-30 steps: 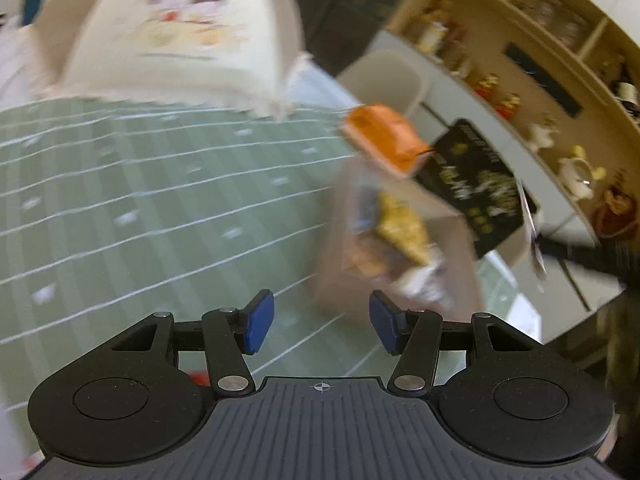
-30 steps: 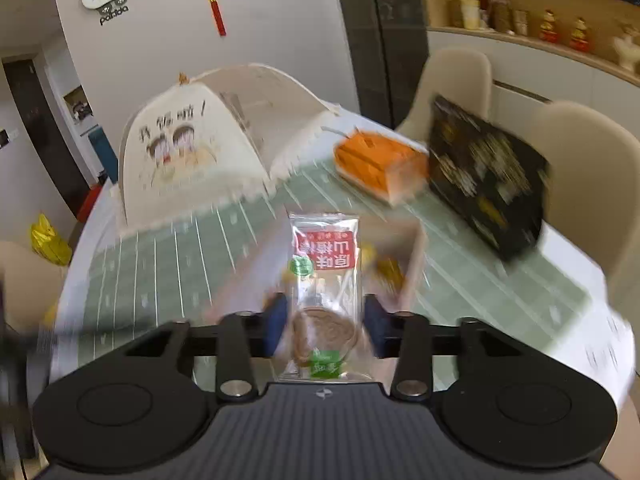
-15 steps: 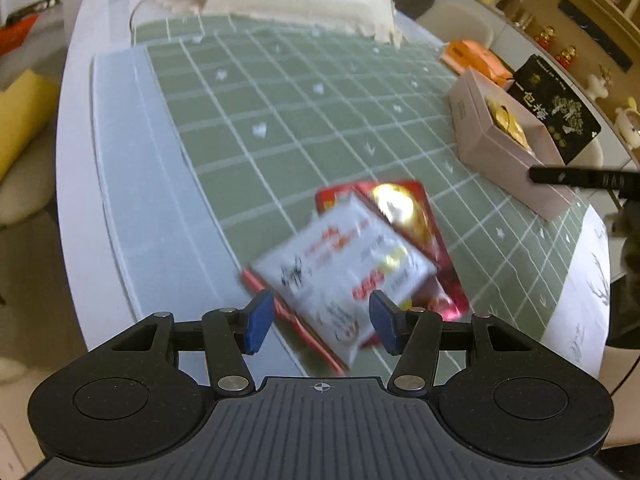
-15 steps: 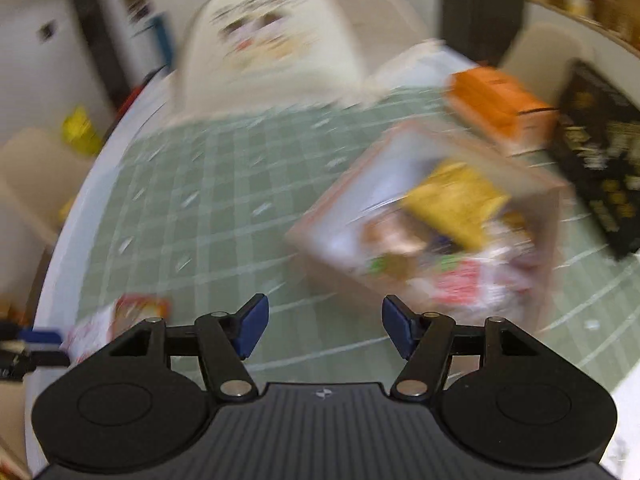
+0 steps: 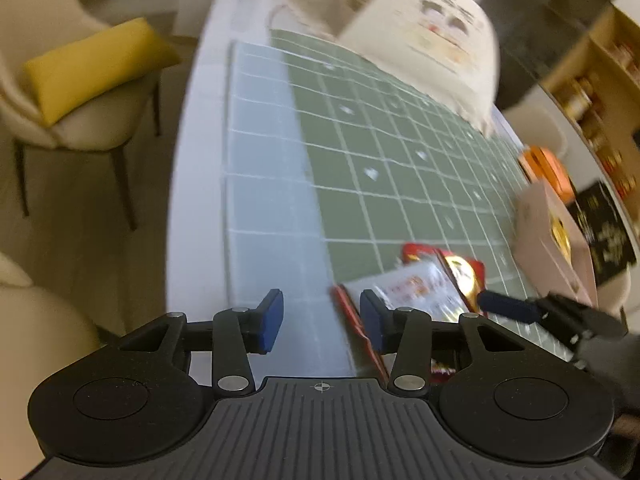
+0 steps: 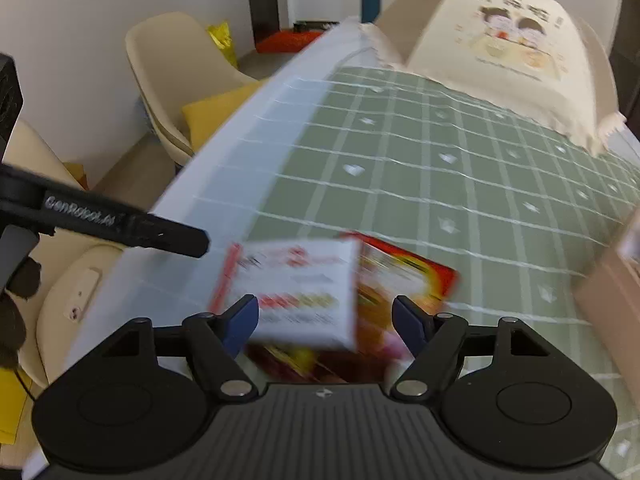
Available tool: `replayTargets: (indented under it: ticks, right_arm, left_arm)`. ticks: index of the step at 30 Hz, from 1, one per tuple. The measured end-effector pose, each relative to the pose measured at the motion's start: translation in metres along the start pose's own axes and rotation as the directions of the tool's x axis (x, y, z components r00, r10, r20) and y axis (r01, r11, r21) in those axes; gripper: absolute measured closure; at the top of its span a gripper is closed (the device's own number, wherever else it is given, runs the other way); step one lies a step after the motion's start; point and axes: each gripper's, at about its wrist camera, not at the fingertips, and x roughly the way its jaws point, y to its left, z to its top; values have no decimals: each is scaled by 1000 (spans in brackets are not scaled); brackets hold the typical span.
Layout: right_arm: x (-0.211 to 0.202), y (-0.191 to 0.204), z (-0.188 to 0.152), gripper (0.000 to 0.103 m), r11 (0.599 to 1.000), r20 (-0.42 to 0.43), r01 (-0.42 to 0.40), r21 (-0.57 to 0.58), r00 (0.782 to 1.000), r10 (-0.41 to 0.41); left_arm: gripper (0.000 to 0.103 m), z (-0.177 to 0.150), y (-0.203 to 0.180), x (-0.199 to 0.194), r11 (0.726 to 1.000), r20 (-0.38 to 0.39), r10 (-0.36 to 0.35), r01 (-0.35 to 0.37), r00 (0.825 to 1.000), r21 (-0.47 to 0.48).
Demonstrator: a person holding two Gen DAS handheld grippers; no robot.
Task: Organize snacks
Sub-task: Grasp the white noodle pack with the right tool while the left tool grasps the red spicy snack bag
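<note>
Closing in: right tongs [image 6: 324,322] opening wide over the white packet [image 6: 296,292] atop the red one [image 6: 404,276], left tongs [image 5: 322,318] narrowing, empty; box [image 5: 548,240] already holds snacks; two remain.

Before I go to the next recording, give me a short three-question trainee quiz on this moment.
1. True or false: the white snack packet lies on top of the red snack packet.
2. Which claw has both packets in front of its open fingers? A. left claw B. right claw
3. Fill in: the pink box stands on the ____ checked tablecloth.

Key: 1 true; 2 B (the left claw sits beside the packets); 3 green.
</note>
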Motion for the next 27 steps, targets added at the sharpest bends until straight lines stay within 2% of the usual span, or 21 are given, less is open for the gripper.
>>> replayTargets:
  ticks: [2,5,8,10,13,19,22,24,25,27]
  right_arm:
    - [14,12,2,26,1000,-1,18,-6,1000,-18]
    - [32,24,0,12,999,-26,33,-25,999,-34]
    - [31,36,-8,12,992,-30,52,-114,998,-55]
    - [25,35,-15,16,986,-23,63,-156,998,-67]
    - [8,25,-22,31,980,4,123,-154,992,-124]
    - [-47,-43,-53,34,977,6,203,64,979,-203]
    - [-70,-87,-77,33,949,-14,233,215,972,-235]
    - [-80,-114,-94,31,916,-57,255,310,967,-250]
    - [-86,-124,-104,31,900,-67,257,353,966,-250]
    - [-94,-136,-116,30,883,-61,253,396,967,-249]
  left_arm:
    - [56,1,1,0,1000,4,5,-5,1000,-1]
    - [56,1,0,3,1000,2,-4,4,1000,-4]
    - [56,-1,-4,9,1000,-5,-18,18,1000,-9]
    - [56,-1,-9,15,1000,-16,-29,29,999,-4]
    - [56,-2,-22,23,998,-34,-55,56,998,25]
    - [56,-8,-60,44,985,-88,-124,134,988,108]
    - [56,-13,-83,57,982,-103,-120,133,987,136]
    - [54,-16,-101,66,975,-107,-106,125,989,185]
    - [54,-18,-112,69,965,-102,-90,112,991,237]
    - [54,-25,-137,75,927,-112,-74,110,991,358]
